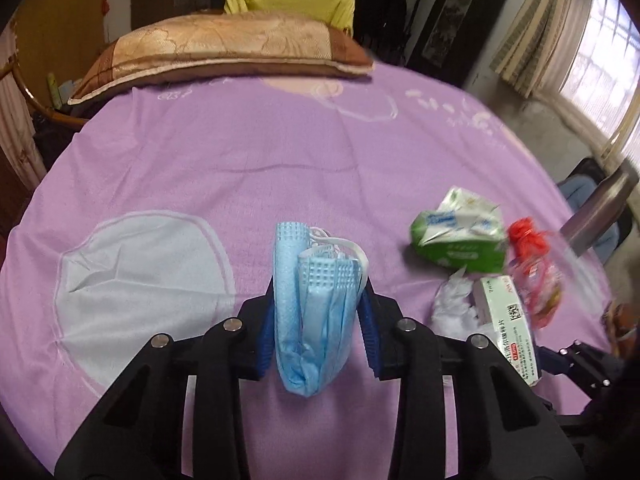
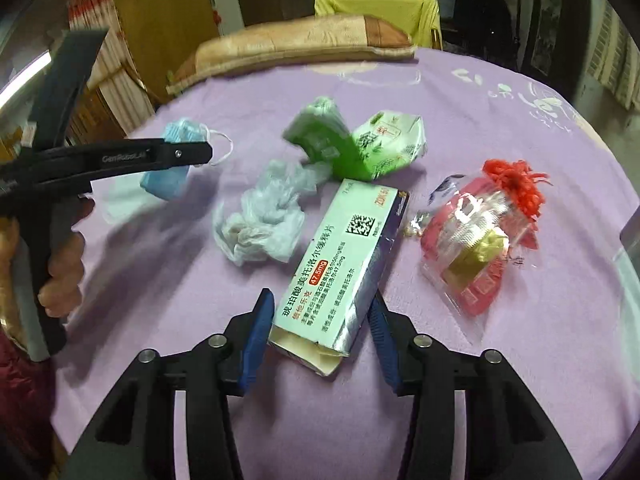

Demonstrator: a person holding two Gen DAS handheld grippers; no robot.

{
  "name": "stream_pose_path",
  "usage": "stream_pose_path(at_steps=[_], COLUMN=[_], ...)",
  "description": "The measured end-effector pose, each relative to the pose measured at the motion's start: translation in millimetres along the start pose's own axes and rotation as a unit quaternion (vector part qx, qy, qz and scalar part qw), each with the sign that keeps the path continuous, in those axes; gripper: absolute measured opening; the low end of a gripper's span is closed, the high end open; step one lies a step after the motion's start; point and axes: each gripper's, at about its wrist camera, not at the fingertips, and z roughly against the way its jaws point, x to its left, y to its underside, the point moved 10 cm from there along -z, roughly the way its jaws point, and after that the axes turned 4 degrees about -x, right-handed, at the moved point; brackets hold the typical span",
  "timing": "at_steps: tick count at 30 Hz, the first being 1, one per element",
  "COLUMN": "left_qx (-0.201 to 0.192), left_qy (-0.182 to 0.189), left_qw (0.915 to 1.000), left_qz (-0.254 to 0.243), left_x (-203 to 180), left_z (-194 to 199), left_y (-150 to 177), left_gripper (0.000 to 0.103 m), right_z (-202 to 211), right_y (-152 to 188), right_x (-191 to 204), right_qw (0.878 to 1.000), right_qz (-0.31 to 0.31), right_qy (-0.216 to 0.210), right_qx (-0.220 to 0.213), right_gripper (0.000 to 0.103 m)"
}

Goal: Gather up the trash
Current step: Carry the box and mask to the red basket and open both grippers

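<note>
- Mask (image 1: 316, 312), blue pleated face mask, soft non-woven, folded up, sits right between the blue ribbed pads of the left gripper (image 1: 320, 312); both pads press its sides, so pinched; white ear loop sticks out past the tips.
- Same mask (image 2: 170, 160) in the right wrist view hangs in the left gripper's black fingers, off to the left of the right gripper; a hand (image 2: 64, 272) wraps the black handle.
- Medicine box (image 2: 340, 264), flat rectangular carton, pale green top with red and black print and a square code, silver side, near flap open; lies between the pads of the right gripper (image 2: 320, 320), near end in the gap. Left pad close to or touching the carton edge, right pad shows a small gap; jaws part spread, cannot tell if it grips.
- Crumpled clear plastic bag (image 2: 260, 216), thin, wrinkled, just ahead-left of the right gripper, touching the box.
- Red packet (image 2: 480, 248), glossy see-through wrapper, gold piece inside, red tuft on top; ahead-right.
- Green tissue pack (image 2: 352, 148), soft crinkled plastic, squashed; farther ahead, beyond the box.
- Purple sheet (image 1: 240, 160), smooth cotton, white prints, under everything.
- Pillow (image 1: 224, 48), tan-brown satin, far edge.
</note>
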Motion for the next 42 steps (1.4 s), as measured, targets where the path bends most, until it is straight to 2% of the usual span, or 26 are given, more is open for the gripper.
stream_pose_path(at_steps=[2, 4, 6, 9, 18, 23, 32, 36, 42], left_qx=[-0.015, -0.026, -0.032, -0.032, -0.028, -0.031, -0.037, -0.031, -0.005], left_qy=[0.025, 0.051, 0.073, 0.105, 0.142, 0.165, 0.235, 0.270, 0.304], left_qw=[0.9996, 0.9983, 0.9968, 0.9940, 0.9876, 0.9806, 0.9575, 0.9430, 0.9223], left_qz=[0.003, 0.003, -0.001, -0.005, -0.060, -0.101, -0.163, -0.192, -0.238], left_x=[-5.9, -15.1, -25.7, -44.8, -111.7, -162.6, -265.1, -313.8, -379.5], left_z=[12.5, 24.1, 33.4, 45.8, 87.0, 112.8, 159.8, 175.5, 180.9], left_y=[-5.1, -7.3, -5.1, 6.2, 55.2, 80.9, 121.6, 144.3, 180.6], left_gripper=[0.037, 0.037, 0.037, 0.037, 0.037, 0.037, 0.037, 0.037, 0.037], right_z=[25.1, 43.6, 70.0, 105.1, 198.6, 249.3, 333.2, 356.5, 381.2], right_y=[-1.8, -0.1, 4.5, 14.4, 59.3, 95.6, 182.6, 222.6, 291.9], right_x=[-1.1, -2.2, -3.9, -13.4, -57.7, -82.6, -127.5, -151.3, -195.4], right_qw=[0.999, 0.999, 0.997, 0.996, 0.988, 0.982, 0.970, 0.962, 0.945], right_qz=[0.003, -0.002, -0.009, -0.020, -0.063, -0.087, -0.128, -0.155, -0.216], right_qy=[0.002, -0.006, -0.020, -0.016, 0.020, 0.042, 0.107, 0.141, 0.180], right_qx=[-0.033, -0.048, -0.068, -0.091, -0.141, -0.163, -0.177, -0.175, -0.167], right_gripper=[0.046, 0.046, 0.047, 0.047, 0.047, 0.047, 0.047, 0.047, 0.047])
